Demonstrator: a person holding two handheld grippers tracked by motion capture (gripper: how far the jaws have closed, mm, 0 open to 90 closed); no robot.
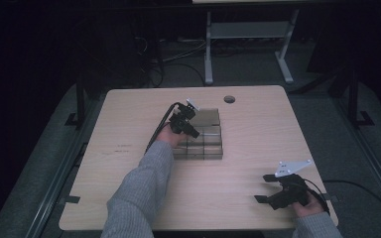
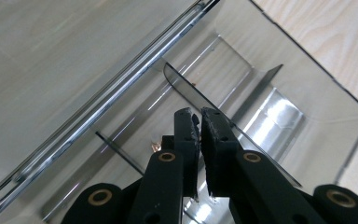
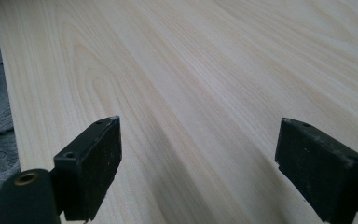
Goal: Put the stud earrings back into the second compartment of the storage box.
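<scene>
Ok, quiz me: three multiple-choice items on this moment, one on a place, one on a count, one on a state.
1. Where is the left tool?
A. Over the clear divided organiser
B. At the table's round hole
C. Off the table

2. How many tools are above the table?
A. One
B. Two
C. Three

3. How do the right tool's jaws stand?
A. Shut on a block
B. Shut on nothing
C. Wide open, nothing between them

Answers:
1 A: the left gripper view looks down into the clear organiser, its jaws nearly together beside a thin clear divider.
2 B: the high view shows the left tool at the organiser and the right tool near the table's front corner.
3 C: the right gripper view shows the jaws far apart over bare wood.
</scene>
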